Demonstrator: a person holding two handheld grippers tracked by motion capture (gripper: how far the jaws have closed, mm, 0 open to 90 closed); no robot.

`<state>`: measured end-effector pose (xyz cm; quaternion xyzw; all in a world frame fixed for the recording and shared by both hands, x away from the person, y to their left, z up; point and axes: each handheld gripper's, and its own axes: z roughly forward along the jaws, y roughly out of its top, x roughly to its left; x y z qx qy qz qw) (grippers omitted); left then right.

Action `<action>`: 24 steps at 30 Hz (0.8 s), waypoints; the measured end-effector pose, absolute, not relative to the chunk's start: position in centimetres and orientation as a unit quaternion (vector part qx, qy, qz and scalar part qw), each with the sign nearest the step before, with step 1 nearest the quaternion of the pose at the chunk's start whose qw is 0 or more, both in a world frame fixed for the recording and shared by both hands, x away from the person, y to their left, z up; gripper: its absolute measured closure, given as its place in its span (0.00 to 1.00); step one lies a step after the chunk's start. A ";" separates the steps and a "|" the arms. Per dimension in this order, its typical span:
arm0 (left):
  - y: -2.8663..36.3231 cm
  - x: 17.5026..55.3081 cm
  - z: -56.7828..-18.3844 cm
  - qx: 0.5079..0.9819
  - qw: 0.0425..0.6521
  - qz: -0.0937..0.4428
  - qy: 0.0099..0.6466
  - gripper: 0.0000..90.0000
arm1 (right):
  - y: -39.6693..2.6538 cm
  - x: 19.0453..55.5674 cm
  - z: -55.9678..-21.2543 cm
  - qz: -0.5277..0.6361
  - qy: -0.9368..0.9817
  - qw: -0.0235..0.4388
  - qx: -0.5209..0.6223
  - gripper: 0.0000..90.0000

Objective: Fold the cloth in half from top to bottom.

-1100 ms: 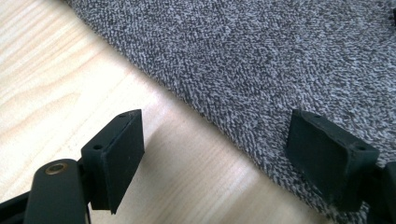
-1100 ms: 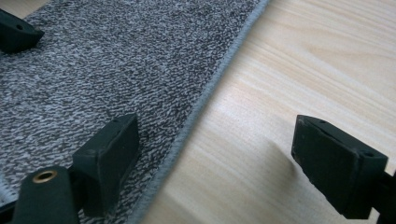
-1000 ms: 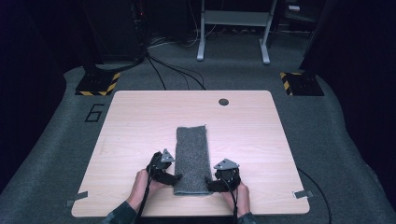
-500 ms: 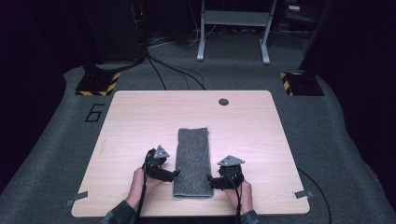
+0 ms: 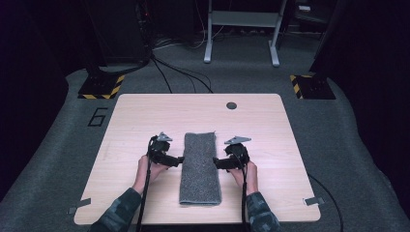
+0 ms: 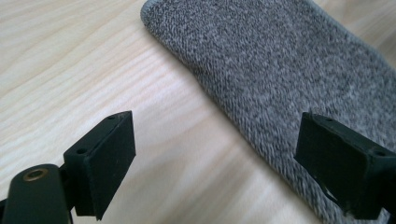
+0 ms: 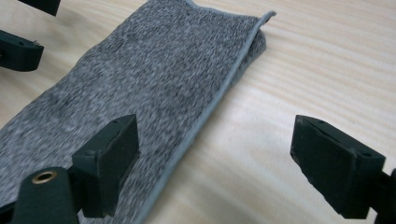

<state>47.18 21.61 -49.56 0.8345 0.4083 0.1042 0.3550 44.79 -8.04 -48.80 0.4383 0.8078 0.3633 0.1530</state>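
Both grippers' fingers (image 6: 100,163) gape empty beside the towel (image 5: 199,166); right gripper view reveals its folded edge.

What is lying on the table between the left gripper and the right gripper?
The folded grey towel lies lengthwise between the left gripper and the right gripper, as the high view shows.

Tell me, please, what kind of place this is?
Probably a lab or recording studio: a lone wooden table on grey carpet, hazard-striped black bases, cables across the floor and dark surroundings.
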 end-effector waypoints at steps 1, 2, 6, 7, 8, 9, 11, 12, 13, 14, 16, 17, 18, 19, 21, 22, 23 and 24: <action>21.6 47.2 -49.6 0.834 0.355 0.104 0.408 0.13 | -8.0 44.8 -48.8 0.363 0.808 0.153 0.438 0.17; 21.6 47.6 -49.5 0.835 0.351 0.105 0.410 0.13 | -7.8 45.7 -48.7 0.361 0.808 0.151 0.440 0.16; 21.7 49.9 -49.3 0.825 0.354 0.099 0.429 0.13 | -7.3 47.5 -48.6 0.357 0.805 0.135 0.454 0.17; 21.7 49.9 -49.3 0.825 0.354 0.099 0.429 0.14 | -7.3 47.5 -48.6 0.357 0.805 0.135 0.454 0.17; 21.6 50.3 -49.3 0.824 0.352 0.102 0.432 0.14 | -7.2 48.0 -48.7 0.355 0.803 0.134 0.458 0.17; 21.6 50.8 -49.2 0.822 0.352 0.099 0.437 0.14 | -7.1 48.4 -48.6 0.351 0.804 0.135 0.461 0.18; 21.3 52.1 -49.2 0.820 0.347 0.101 0.444 0.16 | -6.8 50.0 -48.7 0.344 0.803 0.132 0.468 0.18; 21.1 52.4 -49.2 0.821 0.343 0.108 0.443 0.16 | -6.6 50.5 -48.7 0.341 0.803 0.131 0.470 0.19; 21.1 52.4 -49.2 0.821 0.343 0.108 0.443 0.17 | -6.6 50.5 -48.7 0.341 0.803 0.131 0.470 0.19; 20.9 53.1 -49.3 0.821 0.340 0.109 0.445 0.18 | -6.4 51.4 -48.7 0.337 0.805 0.133 0.470 0.20; 20.8 53.4 -49.4 0.820 0.339 0.107 0.447 0.20 | -6.2 51.8 -48.7 0.336 0.805 0.131 0.472 0.21; 20.5 53.8 -49.5 0.822 0.336 0.115 0.445 0.22 | -5.9 52.6 -48.7 0.338 0.803 0.130 0.474 0.25; 20.4 54.1 -49.6 0.822 0.336 0.114 0.446 0.24 | -5.7 53.1 -48.8 0.334 0.804 0.132 0.474 0.26; 20.3 54.3 -49.7 0.821 0.336 0.110 0.448 0.24 | -5.5 53.5 -48.8 0.331 0.804 0.131 0.477 0.28; 20.2 54.5 -49.8 0.821 0.338 0.107 0.447 0.29 | -5.3 53.8 -48.9 0.333 0.804 0.132 0.475 0.30; 20.0 54.9 -50.0 0.821 0.337 0.109 0.448 0.29 | -5.1 54.5 -49.2 0.324 0.805 0.132 0.479 0.33; 19.9 55.0 -50.1 0.822 0.335 0.104 0.448 0.30 | -5.0 54.9 -49.4 0.323 0.804 0.133 0.481 0.35; 19.8 55.1 -50.2 0.823 0.335 0.108 0.446 0.31 | -5.0 55.2 -49.5 0.322 0.804 0.133 0.483 0.36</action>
